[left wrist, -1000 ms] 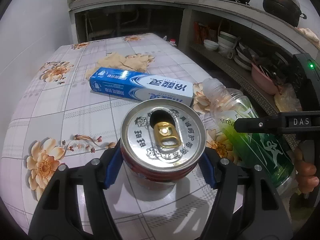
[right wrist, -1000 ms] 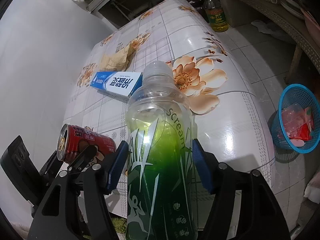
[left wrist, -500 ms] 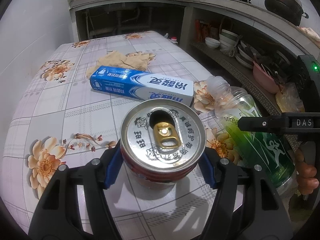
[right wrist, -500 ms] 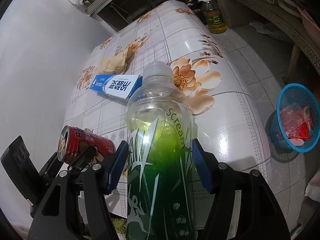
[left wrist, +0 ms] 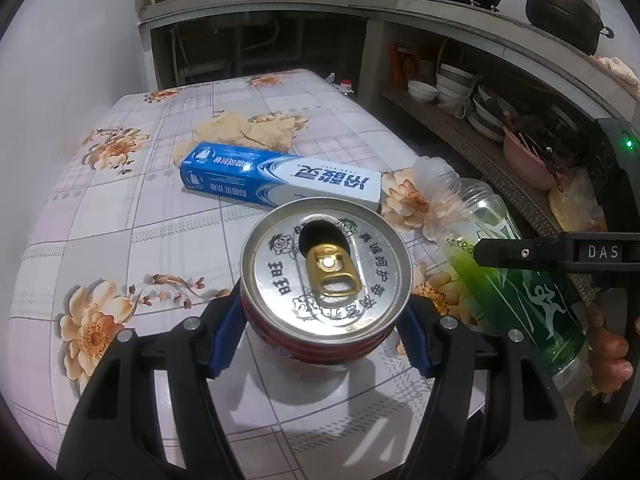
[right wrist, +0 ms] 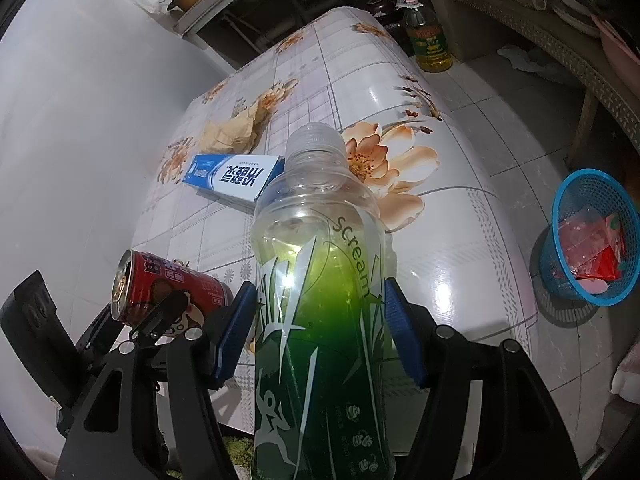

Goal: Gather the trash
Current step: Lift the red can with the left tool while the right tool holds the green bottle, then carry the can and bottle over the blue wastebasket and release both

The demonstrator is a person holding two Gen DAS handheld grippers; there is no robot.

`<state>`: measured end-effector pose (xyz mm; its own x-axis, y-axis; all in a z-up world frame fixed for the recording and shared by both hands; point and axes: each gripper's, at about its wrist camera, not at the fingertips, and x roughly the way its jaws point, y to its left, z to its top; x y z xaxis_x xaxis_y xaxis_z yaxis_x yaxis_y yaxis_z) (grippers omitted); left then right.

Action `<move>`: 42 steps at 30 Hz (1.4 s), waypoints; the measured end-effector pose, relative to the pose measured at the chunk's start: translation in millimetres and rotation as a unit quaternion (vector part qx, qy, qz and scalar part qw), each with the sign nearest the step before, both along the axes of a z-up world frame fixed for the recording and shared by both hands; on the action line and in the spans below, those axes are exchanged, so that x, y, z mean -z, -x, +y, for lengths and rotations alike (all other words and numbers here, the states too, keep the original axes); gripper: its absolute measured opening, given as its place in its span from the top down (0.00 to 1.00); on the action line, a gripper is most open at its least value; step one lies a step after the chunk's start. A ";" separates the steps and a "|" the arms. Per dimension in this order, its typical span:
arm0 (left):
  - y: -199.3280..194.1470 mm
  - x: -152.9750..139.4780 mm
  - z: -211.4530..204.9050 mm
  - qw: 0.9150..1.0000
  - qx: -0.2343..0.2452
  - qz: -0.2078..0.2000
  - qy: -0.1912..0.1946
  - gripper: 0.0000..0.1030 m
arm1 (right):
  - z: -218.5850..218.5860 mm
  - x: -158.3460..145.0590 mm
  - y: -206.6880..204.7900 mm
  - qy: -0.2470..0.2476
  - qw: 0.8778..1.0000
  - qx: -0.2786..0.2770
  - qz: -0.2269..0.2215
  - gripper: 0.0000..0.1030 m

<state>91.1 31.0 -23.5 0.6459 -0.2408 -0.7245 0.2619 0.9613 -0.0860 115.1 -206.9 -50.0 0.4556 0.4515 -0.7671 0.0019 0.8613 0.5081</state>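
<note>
So the left gripper (left wrist: 324, 344) is clamping the red drink can (left wrist: 326, 280) and the right gripper (right wrist: 320, 332) is gripping the green Scream bottle (right wrist: 320, 320), while the toothpaste box (left wrist: 280, 178) and crumpled paper (left wrist: 248, 132) are lying uncollected, the blue basket (right wrist: 560, 216) waiting.

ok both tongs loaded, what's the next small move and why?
Probably swing the right tongs with the green bottle toward the blue basket on the floor: it already holds trash, and the left tongs grip the red can.

A yellow oil bottle (right wrist: 430, 42) stands on the floor by the table; black pots (left wrist: 564, 12) sit on the counter.
</note>
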 end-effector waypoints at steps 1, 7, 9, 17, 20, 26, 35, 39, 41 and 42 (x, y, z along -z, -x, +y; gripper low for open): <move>-0.2 -0.7 -0.2 1.000 0.000 -0.001 0.000 0.39 | 0.3 -0.5 0.2 0.000 1.000 0.001 -0.001 0.39; -0.4 -10.3 -6.2 1.000 0.012 -0.012 0.008 0.39 | -6.7 -8.0 5.6 -0.004 1.000 0.014 -0.016 0.39; -1.9 -13.7 -11.1 1.000 0.018 -0.013 0.010 0.39 | -11.3 -10.6 8.1 -0.008 1.000 0.021 -0.022 0.39; -12.5 -40.7 -57.2 0.997 0.071 -0.029 0.022 0.39 | -68.7 -27.9 32.2 -0.027 0.993 0.094 -0.064 0.39; -20.3 -54.8 -86.5 0.993 0.106 -0.036 0.039 0.39 | -118.7 -34.7 54.6 -0.013 0.984 0.161 -0.073 0.39; -46.5 -68.1 -163.0 0.981 0.185 -0.002 0.060 0.39 | -214.2 -17.0 111.3 0.006 0.954 0.298 -0.045 0.39; -94.0 -12.4 -308.0 0.949 0.270 0.155 0.041 0.39 | -281.3 72.0 138.7 -0.063 0.924 0.375 0.037 0.39; -114.4 40.2 -366.8 0.934 0.272 0.230 0.003 0.39 | -297.6 116.8 116.8 -0.100 0.915 0.384 0.070 0.39; -125.3 67.3 -396.0 0.928 0.266 0.258 -0.020 0.39 | -308.2 142.6 99.9 -0.110 0.908 0.395 0.088 0.39; -130.2 77.5 -408.2 0.927 0.264 0.266 -0.030 0.39 | -312.5 152.9 94.7 -0.112 0.905 0.399 0.096 0.39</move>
<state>221.3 -377.2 -101.0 -0.0023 -0.3705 -0.9288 0.6327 0.7188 -0.2883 20.4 -519.4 -202.9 0.5735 0.1911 -0.7966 0.6849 0.4217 0.5942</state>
